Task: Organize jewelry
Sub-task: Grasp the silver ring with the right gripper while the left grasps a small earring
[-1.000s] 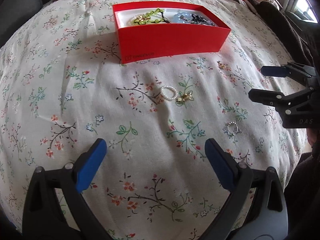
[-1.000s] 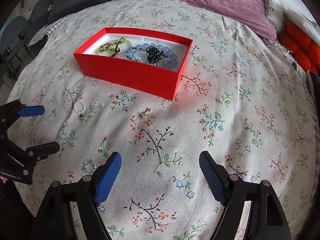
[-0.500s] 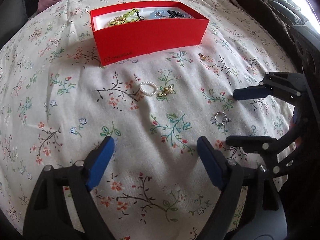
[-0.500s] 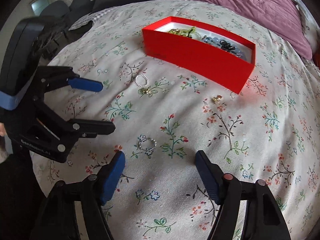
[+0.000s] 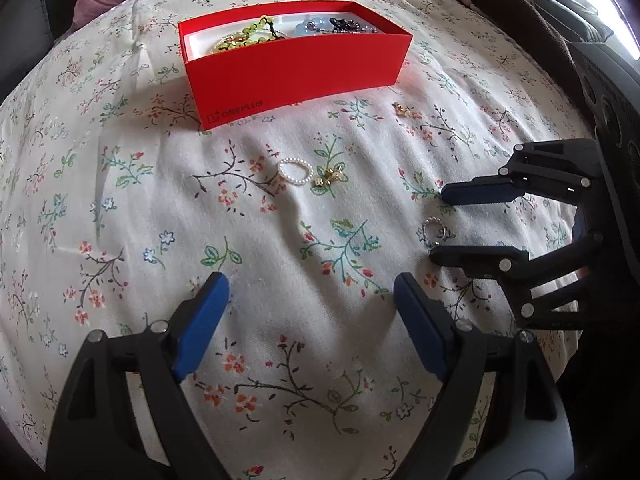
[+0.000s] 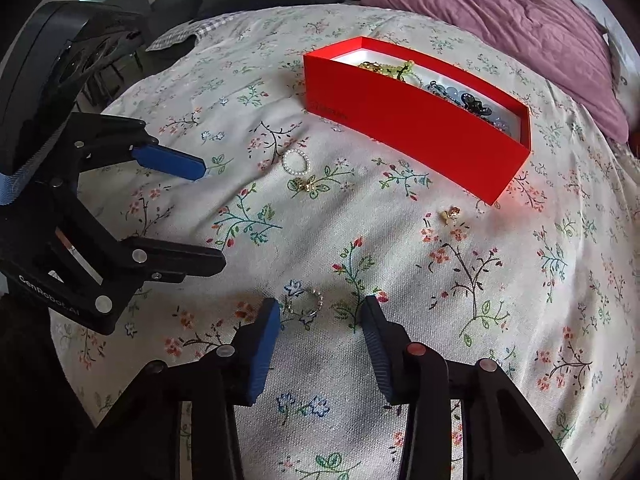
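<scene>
Silver ring (image 6: 306,307) lies between spread right claw (image 6: 320,312) fingertips, ungrasped; left claw (image 5: 310,292) released, empty.

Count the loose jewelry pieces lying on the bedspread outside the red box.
4: a pearl ring with a gold charm beside it, a gold earring near the red box corner, and a silver ring between the right gripper fingers. Folds may hide more.

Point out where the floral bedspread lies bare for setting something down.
Bare: left of the red cardboard box, and between the white pearl ring and the open left gripper. Crowded: the open right gripper brackets the silver beaded ring; gold earrings touch the pearl ring.
</scene>
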### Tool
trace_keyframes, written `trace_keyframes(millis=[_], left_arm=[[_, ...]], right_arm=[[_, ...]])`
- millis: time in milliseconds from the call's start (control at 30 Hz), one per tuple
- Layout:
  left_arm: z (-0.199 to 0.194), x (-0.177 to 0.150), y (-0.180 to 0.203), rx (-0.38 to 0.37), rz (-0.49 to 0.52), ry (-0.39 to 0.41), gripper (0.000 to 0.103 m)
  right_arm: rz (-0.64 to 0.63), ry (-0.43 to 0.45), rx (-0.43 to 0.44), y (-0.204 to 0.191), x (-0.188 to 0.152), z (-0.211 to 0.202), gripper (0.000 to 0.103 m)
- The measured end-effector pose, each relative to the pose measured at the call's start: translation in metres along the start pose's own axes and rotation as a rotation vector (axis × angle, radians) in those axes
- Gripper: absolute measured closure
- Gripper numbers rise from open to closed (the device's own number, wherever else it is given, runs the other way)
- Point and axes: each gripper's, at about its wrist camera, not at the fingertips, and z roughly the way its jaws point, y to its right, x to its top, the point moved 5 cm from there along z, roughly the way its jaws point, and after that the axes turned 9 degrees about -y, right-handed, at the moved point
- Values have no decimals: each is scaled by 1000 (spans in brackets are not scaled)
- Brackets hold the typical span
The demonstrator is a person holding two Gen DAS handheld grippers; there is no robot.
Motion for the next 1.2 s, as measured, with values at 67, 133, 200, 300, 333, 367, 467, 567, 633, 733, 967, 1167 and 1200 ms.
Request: trace_keyframes(millis=[67, 133, 200, 300, 333, 367, 467, 567, 633, 733, 967, 1167, 1200], left_arm=[[0, 0, 0, 1, -2, 0, 18], [0, 1, 1, 1, -5, 2, 18], [1, 4, 2, 2, -5, 2, 18], [2, 6, 4, 1, -8, 11, 18], [2, 7, 4, -1, -6, 12, 18], [2, 8, 5, -3, -4, 13, 19], [3, 11, 9, -8, 9, 19, 24], [3, 14, 13, -20, 25, 28, 31], [4, 17, 18, -44, 33, 39, 39], [6, 23, 25, -84, 51, 54, 44], [18, 44, 16, -89, -33, 98, 56], [22, 53, 16, -71, -62, 117, 64], [23, 54, 18, -64, -60, 119, 65]], right_arm=[[-12, 4, -6, -2, 1, 0, 65], [-29, 7, -14, -4, 0, 0, 67], [-43, 11, -16, -7, 1, 1, 70], [-60, 11, -6, -10, 2, 3, 78], [-64, 9, 6, -12, 2, 4, 84], [-66, 7, 8, -13, 2, 4, 84], [-70, 9, 6, -14, 2, 3, 84], [-51, 7, 25, -10, 3, 1, 85], [-42, 10, 24, -8, 3, -2, 85], [-20, 18, 18, -2, 5, -6, 85], [25, 26, 15, 12, 5, -13, 85], [48, 30, 12, 21, 1, -18, 85], [54, 30, 11, 24, -1, -19, 85]])
